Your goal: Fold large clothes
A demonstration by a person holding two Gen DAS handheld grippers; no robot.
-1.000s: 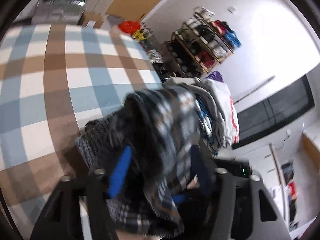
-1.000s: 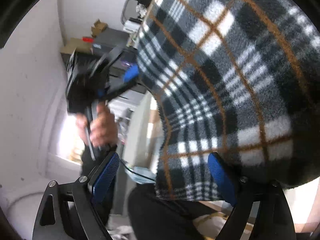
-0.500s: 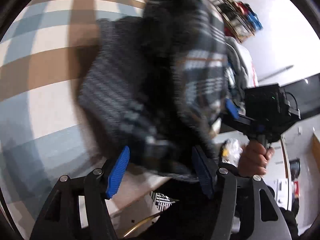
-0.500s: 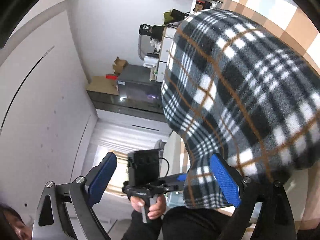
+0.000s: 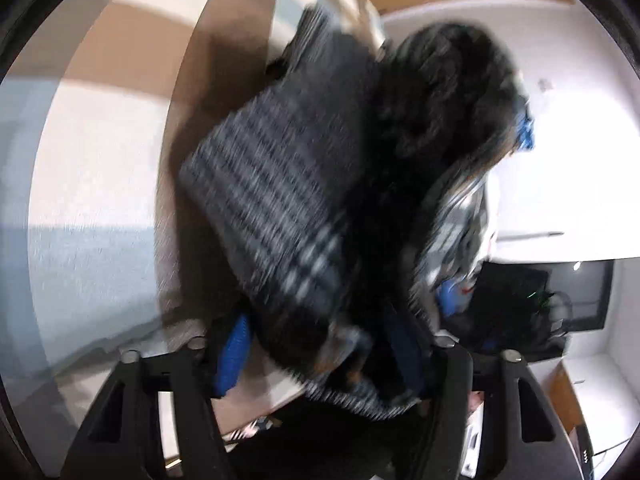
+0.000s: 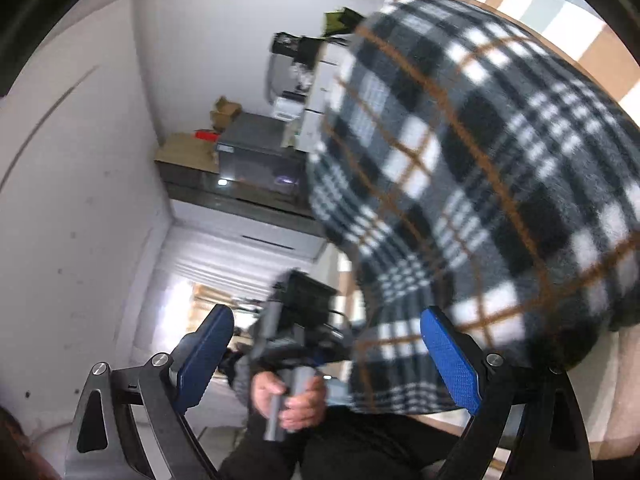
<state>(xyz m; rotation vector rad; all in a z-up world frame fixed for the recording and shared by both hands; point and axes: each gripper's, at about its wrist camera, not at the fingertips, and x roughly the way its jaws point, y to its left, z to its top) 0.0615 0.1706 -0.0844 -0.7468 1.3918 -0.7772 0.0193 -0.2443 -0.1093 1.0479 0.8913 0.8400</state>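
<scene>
While its jaws have just been closing, the left gripper (image 5: 320, 344) pinches the plaid garment (image 5: 288, 200) bunched between them.

plaid garment (image 6: 472, 184): thick fleece-like cloth, fuzzy and matt, in black, white and grey checks with thin tan lines; its reverse side in the left wrist view (image 5: 280, 200) looks a finer grey-striped knit, blurred.
checked cloth (image 5: 100, 140): woven cover on the work surface, matt, slightly grainy, in cream, tan and pale blue blocks.
right gripper (image 6: 332, 356): frame of black matt plastic with small bright metal screw heads; fingertip pads (image 6: 450, 356) blue with a fine dimpled texture.
left gripper (image 5: 320, 352): same black matt frame and blue pads, partly buried in cloth.
wall (image 6: 80, 200): plain white, matt, lightly speckled.
</scene>
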